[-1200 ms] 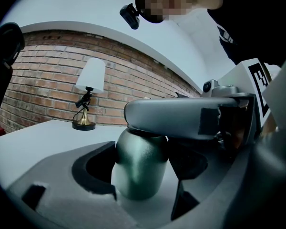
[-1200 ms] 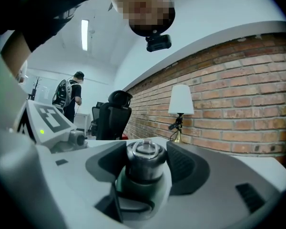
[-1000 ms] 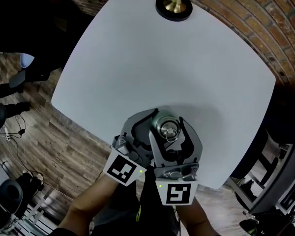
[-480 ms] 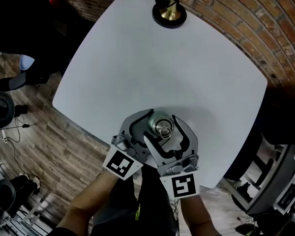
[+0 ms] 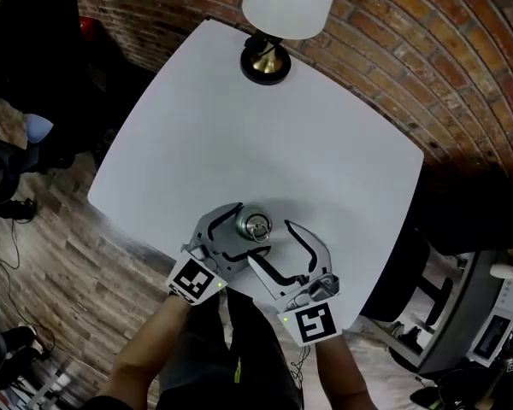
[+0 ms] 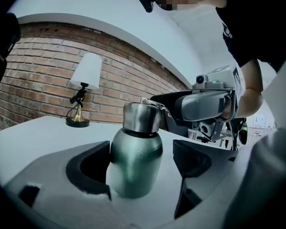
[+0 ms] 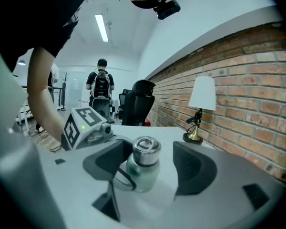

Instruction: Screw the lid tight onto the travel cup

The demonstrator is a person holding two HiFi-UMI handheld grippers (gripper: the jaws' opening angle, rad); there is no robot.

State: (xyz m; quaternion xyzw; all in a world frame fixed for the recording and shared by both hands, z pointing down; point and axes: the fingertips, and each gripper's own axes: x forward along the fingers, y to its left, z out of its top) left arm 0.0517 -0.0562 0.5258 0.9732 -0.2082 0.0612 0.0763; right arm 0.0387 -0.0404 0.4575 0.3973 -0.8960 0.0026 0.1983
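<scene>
The green travel cup [image 5: 256, 229] stands upright near the table's front edge, and its steel lid [image 5: 257, 225] with a ring handle sits on top. My left gripper [image 5: 242, 234] is open around the cup body [image 6: 135, 159]. Its jaws have just been opening, and a gap shows at the right pad. My right gripper [image 5: 280, 246] is open just right of the cup and grips nothing. Its jaws have also just been opening. In the right gripper view the cup [image 7: 144, 168] stands a little ahead of the open gripper [image 7: 145, 165].
The white table [image 5: 265, 143] ends just below both grippers. A lamp [image 5: 269, 54] with a white shade stands at the far edge by the brick wall [image 5: 427, 49]. A black office chair [image 7: 140, 101] and a person with a backpack [image 7: 101, 92] are beyond the table.
The right gripper has drawn back from the cup toward the lower right, and its jaws no longer surround the lid. The left jaws stand wider around the cup. The head view has tilted up.
</scene>
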